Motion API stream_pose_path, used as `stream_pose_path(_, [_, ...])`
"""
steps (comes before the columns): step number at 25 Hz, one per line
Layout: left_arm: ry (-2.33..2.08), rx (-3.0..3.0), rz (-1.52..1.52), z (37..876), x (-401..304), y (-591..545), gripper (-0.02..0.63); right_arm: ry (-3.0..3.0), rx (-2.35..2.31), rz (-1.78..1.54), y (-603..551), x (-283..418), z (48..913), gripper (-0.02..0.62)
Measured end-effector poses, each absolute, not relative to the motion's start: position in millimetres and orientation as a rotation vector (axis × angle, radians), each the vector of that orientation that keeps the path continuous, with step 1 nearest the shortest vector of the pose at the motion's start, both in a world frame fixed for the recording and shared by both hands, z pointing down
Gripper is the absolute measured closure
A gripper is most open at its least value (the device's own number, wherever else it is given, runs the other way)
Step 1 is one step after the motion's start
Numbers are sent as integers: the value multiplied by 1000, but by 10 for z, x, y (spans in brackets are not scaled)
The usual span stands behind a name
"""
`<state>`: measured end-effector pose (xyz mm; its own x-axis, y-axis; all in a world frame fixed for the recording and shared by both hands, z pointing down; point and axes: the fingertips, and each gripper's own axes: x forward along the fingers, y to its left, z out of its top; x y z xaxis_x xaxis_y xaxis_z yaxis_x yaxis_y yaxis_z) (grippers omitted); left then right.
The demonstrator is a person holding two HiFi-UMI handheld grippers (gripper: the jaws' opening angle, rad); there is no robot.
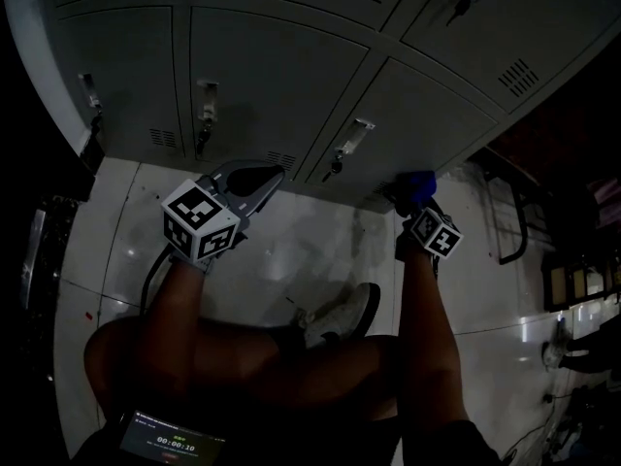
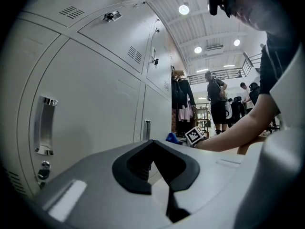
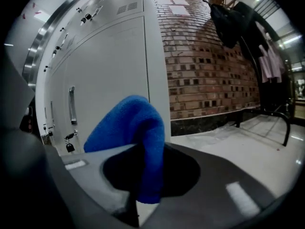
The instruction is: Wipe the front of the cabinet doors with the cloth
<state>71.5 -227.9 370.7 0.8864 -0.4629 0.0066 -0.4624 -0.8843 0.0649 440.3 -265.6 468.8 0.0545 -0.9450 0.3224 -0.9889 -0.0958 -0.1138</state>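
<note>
Grey cabinet doors (image 1: 272,76) with handles and vents fill the top of the head view. A blue cloth (image 1: 415,184) is clamped in my right gripper (image 1: 411,200), low down by the bottom edge of the rightmost lower door, close to the floor. In the right gripper view the cloth (image 3: 136,137) bulges up between the jaws of the right gripper (image 3: 143,175), with a door (image 3: 105,66) just beyond. My left gripper (image 1: 254,181) hovers near the bottom of the middle doors, shut and empty (image 2: 155,149). From the left gripper view the door (image 2: 95,104) is close on the left and the cloth (image 2: 171,138) lies far off.
Padlocks hang from the door handles (image 1: 335,166). A bent leg and a shoe (image 1: 340,314) are on the white tiled floor (image 1: 291,250). A black metal rack (image 1: 514,231) stands to the right. A brick wall (image 3: 209,66) and hanging clothes (image 3: 233,23) lie beyond. People stand far off (image 2: 217,104).
</note>
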Motion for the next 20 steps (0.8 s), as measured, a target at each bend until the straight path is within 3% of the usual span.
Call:
stream_pose_path(7, [-739, 2985, -22, 3707, 696, -2282, 600, -2128, 2107, 479, -2601, 3912, 4626, 525])
stream_pose_path(14, [-754, 2981, -34, 3677, 650, -2258, 601, -2423, 1847, 428, -2457, 2626, 4306, 525])
stream_pose_path(20, [-771, 2967, -34, 3702, 615, -2287, 600, -2488, 1579, 388, -2565, 1789, 4612, 525])
